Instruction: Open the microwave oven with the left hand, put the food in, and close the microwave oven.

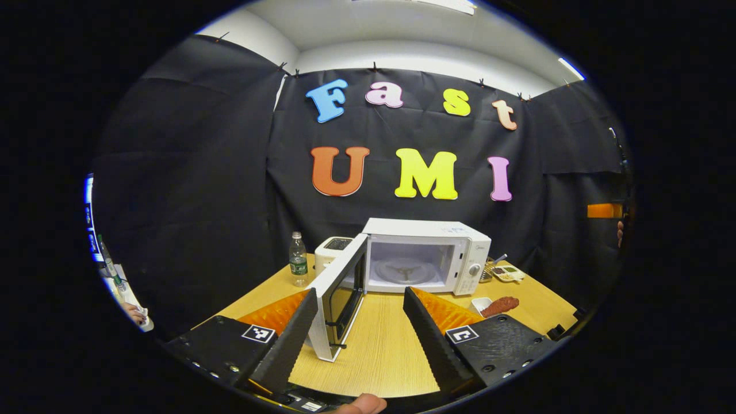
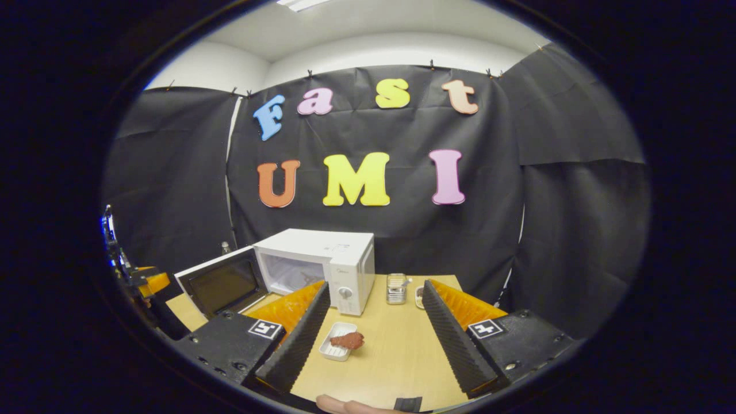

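The white microwave (image 1: 428, 253) (image 2: 322, 259) stands at the back of the wooden table with its door (image 1: 339, 296) (image 2: 221, 283) swung wide open toward me, baring the glass turntable (image 1: 405, 270). A brown piece of food (image 2: 347, 340) (image 1: 499, 306) lies across the edge of a small white tray (image 2: 334, 340) (image 1: 478, 303) in front of the microwave's control side. My left gripper (image 1: 359, 307) is open, its left finger (image 1: 287, 339) close by the door's edge, holding nothing. My right gripper (image 2: 376, 307) is open and hangs back from the food.
A water bottle (image 1: 298, 260) and a white toaster (image 1: 332, 250) stand left of the microwave. A small metal rack (image 2: 396, 288) (image 1: 489, 270) and a tray of small items (image 1: 507, 273) sit to its right. The other gripper (image 2: 138, 282) shows at the far left.
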Tool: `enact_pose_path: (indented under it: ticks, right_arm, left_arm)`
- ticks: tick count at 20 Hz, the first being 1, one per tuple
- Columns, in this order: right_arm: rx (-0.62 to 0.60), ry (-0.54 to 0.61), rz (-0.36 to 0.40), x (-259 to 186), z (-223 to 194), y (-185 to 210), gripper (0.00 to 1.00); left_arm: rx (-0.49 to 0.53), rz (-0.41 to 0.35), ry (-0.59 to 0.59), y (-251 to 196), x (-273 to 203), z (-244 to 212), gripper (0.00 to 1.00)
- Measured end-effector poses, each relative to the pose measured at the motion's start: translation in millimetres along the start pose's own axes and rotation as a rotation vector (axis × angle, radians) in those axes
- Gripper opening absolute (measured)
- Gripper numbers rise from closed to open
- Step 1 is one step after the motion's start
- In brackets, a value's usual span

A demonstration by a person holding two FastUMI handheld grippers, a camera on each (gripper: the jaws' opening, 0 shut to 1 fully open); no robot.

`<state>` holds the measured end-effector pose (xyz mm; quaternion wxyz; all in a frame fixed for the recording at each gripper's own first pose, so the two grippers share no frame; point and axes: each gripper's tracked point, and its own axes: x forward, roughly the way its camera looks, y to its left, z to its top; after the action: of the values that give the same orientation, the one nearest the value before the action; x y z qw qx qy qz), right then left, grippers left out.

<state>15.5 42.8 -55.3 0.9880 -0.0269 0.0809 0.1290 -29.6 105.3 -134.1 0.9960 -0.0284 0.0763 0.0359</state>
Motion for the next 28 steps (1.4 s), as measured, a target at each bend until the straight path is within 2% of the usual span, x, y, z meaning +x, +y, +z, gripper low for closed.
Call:
enact_pose_path:
  ticks: [4,5,6,7,8,9,10,11,13,17,18,22,23,24,25,26,27,28]
  right_arm:
    - [0.050,0.119,0.037,40,-30,-1,1.00]
    - [0.065,0.153,0.059,50,-40,1,0.94]
    - [0.076,0.191,0.078,59,-50,1,0.94]
    - [0.079,0.232,0.097,70,-62,2,1.00]
    - [0.078,0.274,0.112,82,-74,3,0.94]
    - [0.080,0.311,0.128,93,-86,2,1.00]
    - [0.077,0.350,0.143,104,-99,2,0.94]
    - [0.080,0.388,0.155,115,-112,2,1.00]
    - [0.109,0.470,0.187,134,-142,2,1.00]
    - [0.232,0.645,0.269,165,-198,15,1.00]
    - [0.272,0.678,0.290,171,-210,18,0.86]
    - [0.419,0.777,0.328,188,-244,23,0.80]
    - [0.454,0.791,0.343,192,-249,27,0.90]
    - [0.493,0.804,0.367,193,-252,32,0.83]
    - [0.533,0.815,0.400,193,-254,40,0.67]
    - [0.577,0.818,0.436,193,-253,48,0.53]
    - [0.595,0.834,0.443,193,-256,50,0.55]
    - [0.613,0.847,0.444,192,-259,51,0.25]
  left_arm:
    - [0.056,0.062,-0.032,-13,9,27,0.92]
    - [0.067,0.062,-0.039,-18,9,34,0.92]
    - [0.073,0.053,-0.052,-26,10,41,0.92]
    - [0.075,0.042,-0.065,-35,11,48,0.92]
    - [0.074,0.030,-0.077,-43,13,52,0.92]
    - [0.072,0.023,-0.083,-50,12,56,0.92]
    - [0.062,0.015,-0.095,-56,10,60,0.92]
    - [0.050,0.003,-0.116,-64,9,68,0.92]
    - [0.030,-0.011,-0.143,-73,7,78,0.92]
    - [0.036,-0.036,-0.195,-86,4,94,0.92]
    - [0.038,-0.025,-0.202,-86,5,95,0.92]
    - [0.058,-0.040,-0.177,-97,10,85,0.92]
    - [0.069,-0.033,-0.169,-95,10,83,0.92]
    - [0.078,-0.023,-0.166,-92,10,81,0.92]
    - [0.083,-0.016,-0.163,-91,12,81,0.82]
    - [0.083,-0.015,-0.158,-91,12,79,0.92]
    - [0.079,-0.021,-0.152,-91,11,77,0.92]
    - [0.072,-0.026,-0.144,-92,11,74,0.92]
